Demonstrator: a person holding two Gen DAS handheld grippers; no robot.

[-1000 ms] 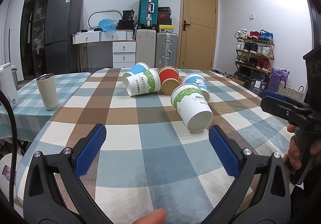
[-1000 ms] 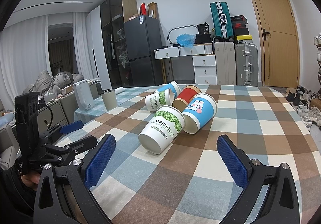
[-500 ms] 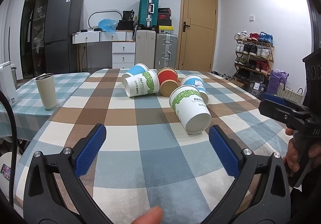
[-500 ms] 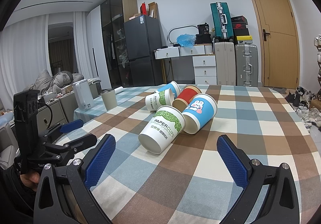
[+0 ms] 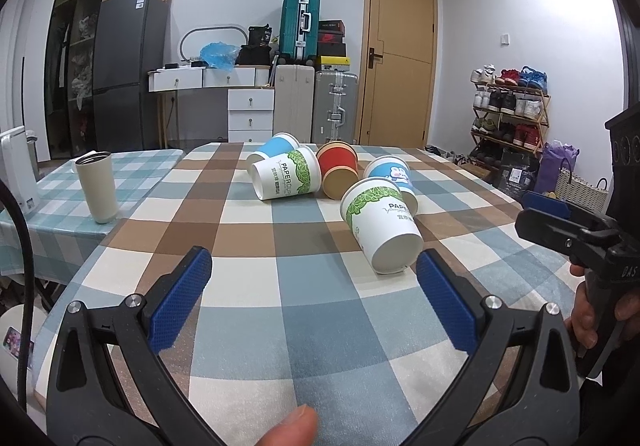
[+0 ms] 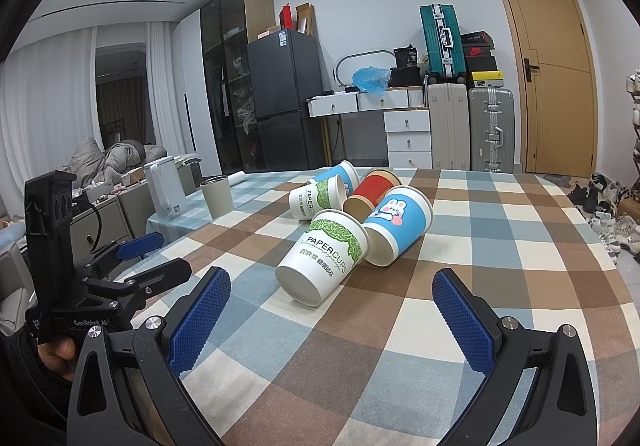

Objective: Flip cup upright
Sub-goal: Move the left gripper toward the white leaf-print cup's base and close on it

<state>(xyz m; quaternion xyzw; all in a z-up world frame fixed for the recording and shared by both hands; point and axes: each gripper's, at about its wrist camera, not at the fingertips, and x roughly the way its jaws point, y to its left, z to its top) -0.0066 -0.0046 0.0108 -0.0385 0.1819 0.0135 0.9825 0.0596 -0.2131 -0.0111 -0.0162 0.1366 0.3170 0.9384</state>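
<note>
Several paper cups lie on their sides in a cluster on the checked tablecloth (image 5: pixel 304 294). The nearest is a white and green cup (image 5: pixel 382 228), base toward me; it also shows in the right wrist view (image 6: pixel 322 260). Behind it lie a blue rabbit cup (image 5: pixel 390 174) (image 6: pixel 396 224), a red cup (image 5: pixel 338 172) (image 6: pixel 370 192), a second white and green cup (image 5: pixel 286 176) (image 6: pixel 316 200) and a plain blue cup (image 5: pixel 274 146) (image 6: pixel 340 174). My left gripper (image 5: pixel 314 298) is open and empty, short of the nearest cup. My right gripper (image 6: pixel 332 310) is open and empty just before that cup.
A beige metal tumbler (image 5: pixel 97 186) stands upright on the adjoining checked table at left, beside a white appliance (image 6: pixel 164 188). Drawers, suitcases, a fridge and a door stand behind the table. A shoe rack (image 5: pixel 508 112) is at the right.
The left gripper has drifted slightly, so the cups sit a little lower and left in its view. The right gripper and the cups have not moved.
</note>
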